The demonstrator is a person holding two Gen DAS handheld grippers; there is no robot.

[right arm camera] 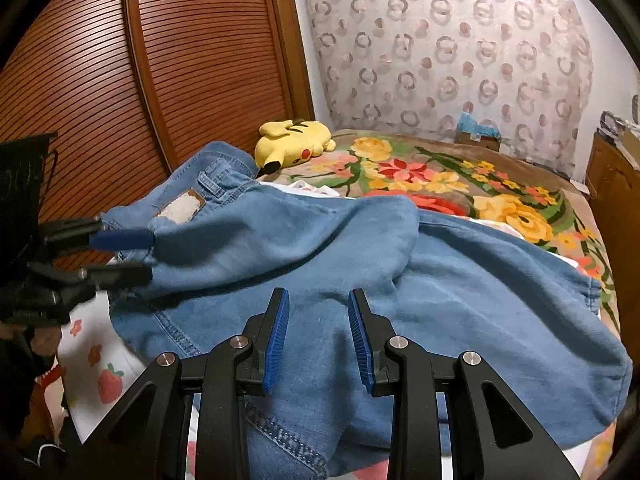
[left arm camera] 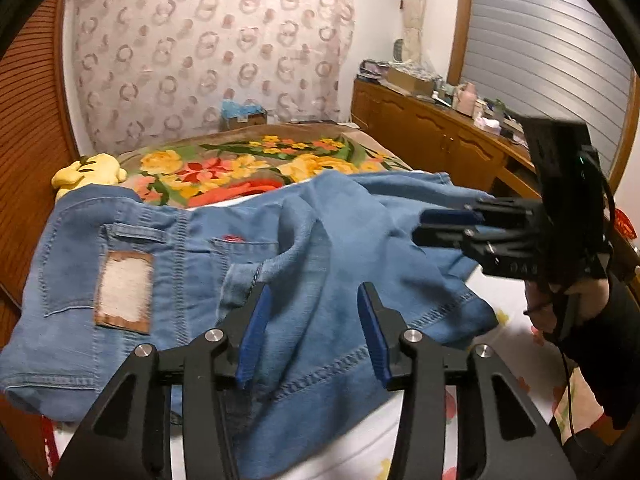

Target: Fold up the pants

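Near hem of the jeans [left arm camera: 280, 264] cut off below both tongs; leg ends lost in folds. Jeans lie crosswise on the bed [right arm camera: 500, 184], waistband and patch toward the louvred door [right arm camera: 120, 80]. Left gripper [left arm camera: 310, 300] and right gripper [right arm camera: 318, 304] both spread, pinching nothing, above denim; yellow plush [right arm camera: 296, 140] beyond.

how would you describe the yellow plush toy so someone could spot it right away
Start at the bed with the flowered blanket. Beside the brown slatted wardrobe, past the jeans, lies the plush toy: bright yellow with a red cheek spot.
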